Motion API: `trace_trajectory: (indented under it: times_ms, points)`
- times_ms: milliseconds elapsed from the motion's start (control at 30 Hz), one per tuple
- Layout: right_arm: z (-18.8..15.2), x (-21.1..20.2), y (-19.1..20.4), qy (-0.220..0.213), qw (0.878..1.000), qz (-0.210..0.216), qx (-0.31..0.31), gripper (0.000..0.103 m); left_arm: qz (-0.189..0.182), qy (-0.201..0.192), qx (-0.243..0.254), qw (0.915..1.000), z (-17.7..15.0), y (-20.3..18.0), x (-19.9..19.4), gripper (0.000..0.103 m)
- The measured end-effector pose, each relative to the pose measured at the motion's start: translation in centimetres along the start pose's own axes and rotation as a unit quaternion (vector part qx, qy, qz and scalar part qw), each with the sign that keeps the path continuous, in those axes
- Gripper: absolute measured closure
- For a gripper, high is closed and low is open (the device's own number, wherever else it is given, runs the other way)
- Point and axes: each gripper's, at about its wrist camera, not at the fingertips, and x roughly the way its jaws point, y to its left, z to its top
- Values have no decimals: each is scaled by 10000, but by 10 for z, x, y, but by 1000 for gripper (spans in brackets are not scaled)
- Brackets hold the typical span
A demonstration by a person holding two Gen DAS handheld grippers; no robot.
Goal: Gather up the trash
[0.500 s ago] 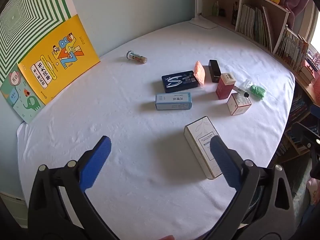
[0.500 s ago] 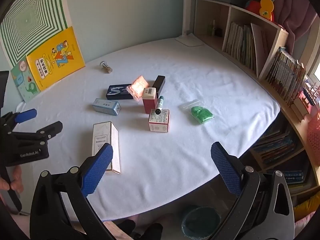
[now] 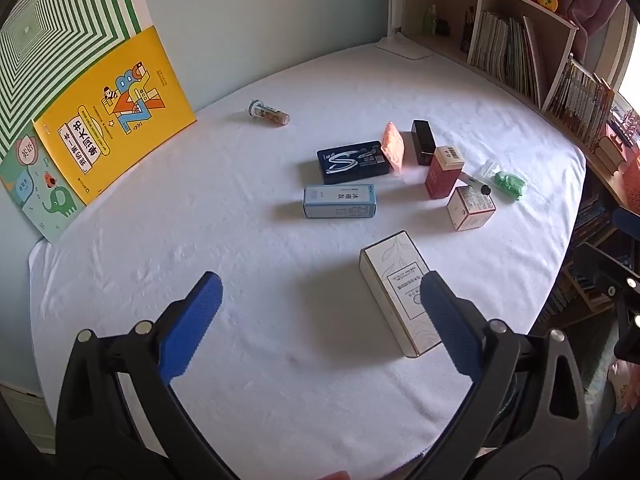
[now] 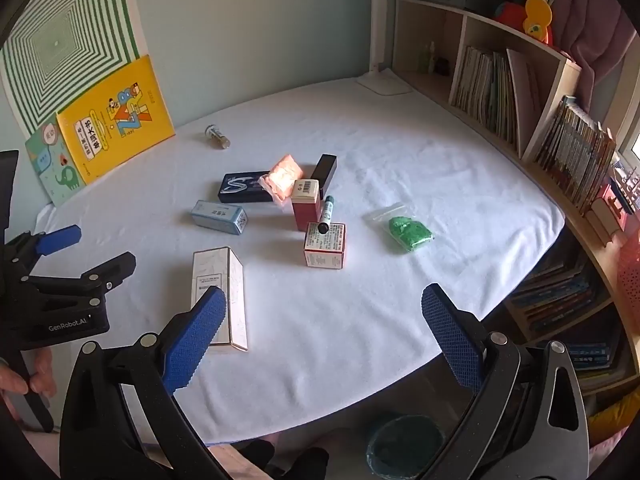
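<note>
Both grippers, left gripper (image 3: 320, 296) and right gripper (image 4: 322, 308), are being held spread wide and empty, low in frame, probably readying for the white box (image 3: 400, 292).

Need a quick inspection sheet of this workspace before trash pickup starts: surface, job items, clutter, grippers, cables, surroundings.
Surface: table under a white cloth, wrinkled.
Job's things: white carton lying flat nearest the grippers; light blue box, dark blue box, black box, red box upright, small red-and-white box with a marker propped on it, orange packet, green-filled bag, small tube apart, towards the wall.
Clutter: yellow book and green-striped board leaning on the wall.
Grippers: left gripper and right gripper open, empty, above the cloth.
Cables: nothing seen.
Surroundings: bookshelf; teal bin below the table edge.
</note>
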Motion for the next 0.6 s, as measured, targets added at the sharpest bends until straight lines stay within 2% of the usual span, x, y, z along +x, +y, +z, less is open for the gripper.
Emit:
trace_trajectory:
  times_ms: [600]
  points:
    - [-7,-2,0,55,9998,144,94,6,6,-52,5,10000,-6,-3,-1,6]
